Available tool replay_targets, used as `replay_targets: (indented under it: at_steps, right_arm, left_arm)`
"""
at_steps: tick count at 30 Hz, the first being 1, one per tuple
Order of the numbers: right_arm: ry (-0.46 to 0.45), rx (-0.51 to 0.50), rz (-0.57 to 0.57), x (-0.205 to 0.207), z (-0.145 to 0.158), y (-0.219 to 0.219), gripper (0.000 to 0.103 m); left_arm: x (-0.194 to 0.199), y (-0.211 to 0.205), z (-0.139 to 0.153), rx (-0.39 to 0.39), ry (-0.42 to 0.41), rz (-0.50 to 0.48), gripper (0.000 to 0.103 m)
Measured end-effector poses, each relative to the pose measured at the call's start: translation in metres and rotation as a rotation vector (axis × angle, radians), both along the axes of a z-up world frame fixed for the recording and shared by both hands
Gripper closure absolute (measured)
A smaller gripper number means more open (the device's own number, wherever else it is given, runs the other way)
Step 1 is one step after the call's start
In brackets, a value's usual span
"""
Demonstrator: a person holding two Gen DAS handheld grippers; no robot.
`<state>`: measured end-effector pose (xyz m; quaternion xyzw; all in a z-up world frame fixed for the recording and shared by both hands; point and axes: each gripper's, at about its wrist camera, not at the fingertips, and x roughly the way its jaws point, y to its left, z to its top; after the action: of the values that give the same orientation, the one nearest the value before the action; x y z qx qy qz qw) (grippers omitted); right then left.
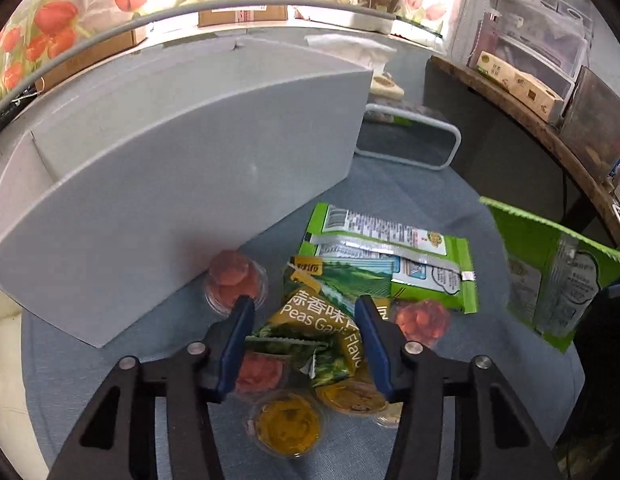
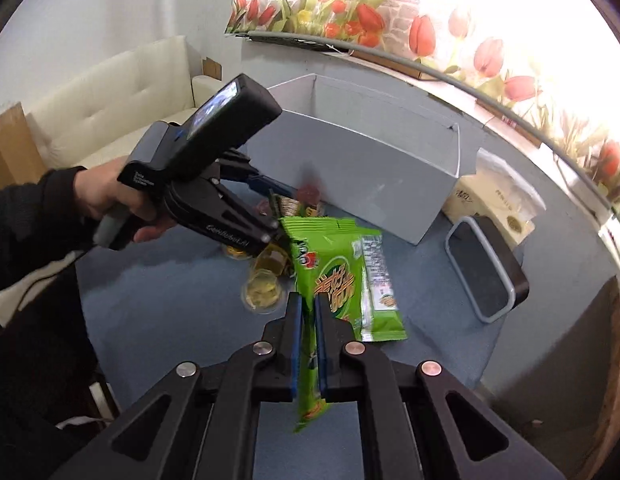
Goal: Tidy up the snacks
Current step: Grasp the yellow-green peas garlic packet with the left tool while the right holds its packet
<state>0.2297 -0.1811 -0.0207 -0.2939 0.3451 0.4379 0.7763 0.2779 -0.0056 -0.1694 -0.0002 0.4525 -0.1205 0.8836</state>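
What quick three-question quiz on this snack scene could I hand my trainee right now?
1. True or false: the right tool is shut on a bright green foil snack packet.
2. What does the open left tool hover over?
A. the olive-green pea snack bag
B. the black tray with a white rim
C. the tissue box
3. Fill in: the pile of snacks lies in front of a large ____ cardboard box.

Key: 1 true; 2 A; 3 grey.
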Motion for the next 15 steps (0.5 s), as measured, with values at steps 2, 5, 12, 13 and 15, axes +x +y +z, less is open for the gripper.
replay_targets:
  at_steps: [2, 5, 12, 13, 15]
  right_arm:
    - [0.005, 0.002, 0.0, -0.004, 0.002, 0.0, 0.097]
    - [-0.006, -0.006, -0.009, -0.006, 0.004, 0.003, 0.097]
    - [0.003, 0.019, -0.047, -0.007, 0.011, -0.001, 0.097]
    - [0.005, 0.021, -0.047, -0.008, 0.012, -0.001, 0.097]
    - [0.004, 0.024, -0.05, -0.01, 0.012, -0.002, 0.097]
  left_arm:
    - [0.0, 0.001, 0.004, -0.003, -0.002, -0.01, 0.049]
    - [-0.004, 0.003, 0.012, -0.012, -0.018, -0.016, 0.051]
    - [-0.019, 0.001, 0.039, -0.041, -0.07, -0.033, 0.056]
    - [-0.021, 0.001, 0.043, -0.043, -0.073, -0.037, 0.057]
    - [-0.028, 0.004, 0.051, -0.054, -0.097, -0.021, 0.058]
